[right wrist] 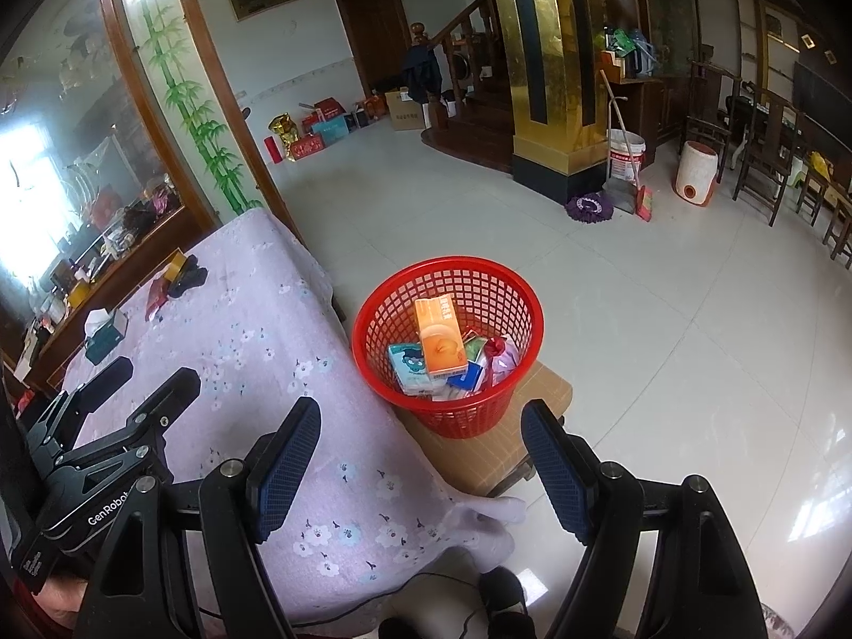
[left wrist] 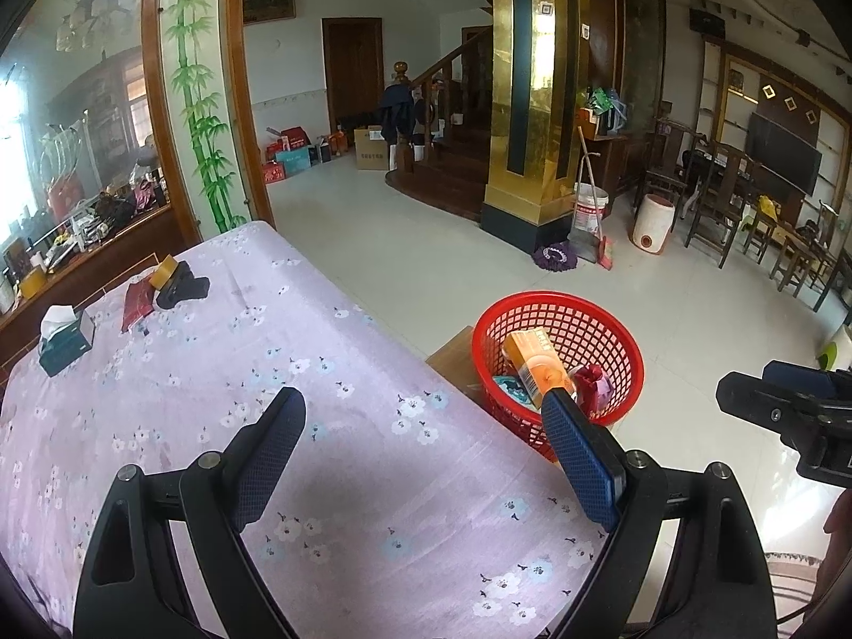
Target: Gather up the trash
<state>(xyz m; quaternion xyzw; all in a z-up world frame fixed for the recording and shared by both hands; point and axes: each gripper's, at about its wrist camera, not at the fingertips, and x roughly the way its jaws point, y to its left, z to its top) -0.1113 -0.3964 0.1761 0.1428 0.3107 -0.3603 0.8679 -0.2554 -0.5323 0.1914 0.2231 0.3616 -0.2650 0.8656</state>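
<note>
Both my tongs, left (left wrist: 423,450) and right (right wrist: 420,458), gape wide, textured blue pads empty. Floral lilac cloth drapes the tabletop (left wrist: 298,351). Trash: orange carton (right wrist: 441,336) and packets inside round red lattice basket (right wrist: 373,319) on a low stool beside it.

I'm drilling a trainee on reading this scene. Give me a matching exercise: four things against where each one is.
Things:
1. orange box
2. tissue box
3. red basket
4. mop head

Places:
A. on the floor by the gold pillar
B. on a brown stool beside the table
C. on the flowered tablecloth
D. inside the basket

Pairs: 1-D, 2-C, 3-B, 4-A
</note>
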